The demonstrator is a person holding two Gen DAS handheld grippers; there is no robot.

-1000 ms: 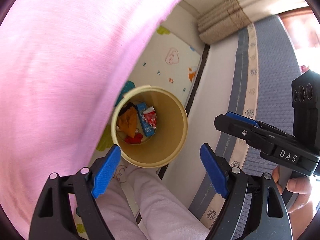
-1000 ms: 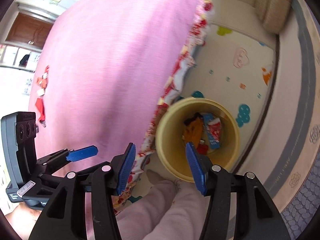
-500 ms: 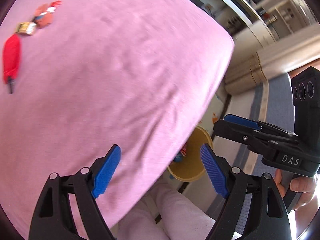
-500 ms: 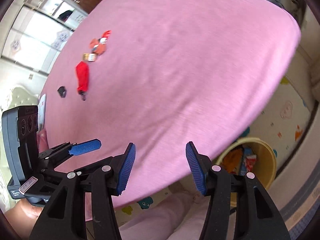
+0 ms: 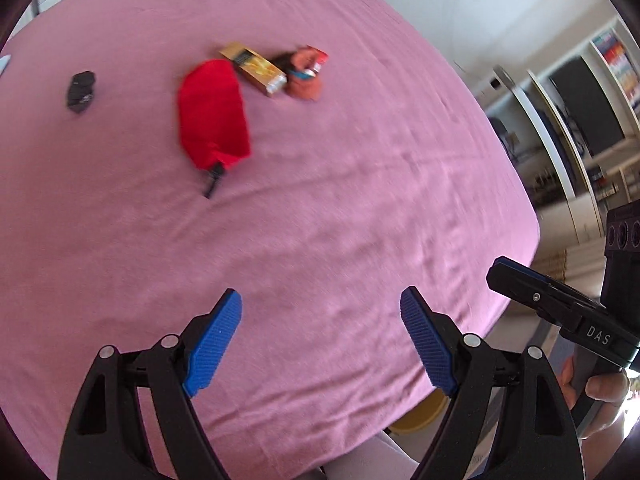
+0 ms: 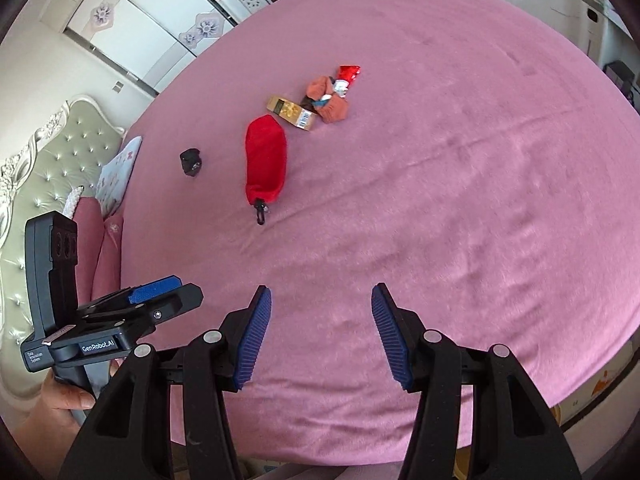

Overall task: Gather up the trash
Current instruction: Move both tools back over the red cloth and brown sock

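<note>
On the pink bed [image 5: 340, 200] lie a gold carton [image 5: 254, 68], a crumpled orange-brown wrapper pile [image 5: 306, 80] with a red packet, a red pouch [image 5: 212, 118] with a black clip, and a small black object [image 5: 80, 87]. The same items show in the right wrist view: carton [image 6: 291, 113], wrapper pile [image 6: 330, 98], red pouch [image 6: 266, 160], black object [image 6: 191, 162]. My left gripper [image 5: 320, 340] is open and empty over the near bed edge. My right gripper [image 6: 322, 336] is open and empty, beside the left. A sliver of the yellow bin [image 5: 420, 420] shows below the bed edge.
A padded headboard [image 6: 44, 168] and pillows [image 6: 116, 172] stand at the left of the bed. Wardrobe doors [image 6: 160, 28] line the far wall. Shelving [image 5: 580, 112] stands to the right. A play mat [image 6: 600, 388] lies on the floor.
Both grippers have swung up from the yellow bin on the floor to face across the bed. The trash items now sit nearer the centre of both views. Both stay open.
</note>
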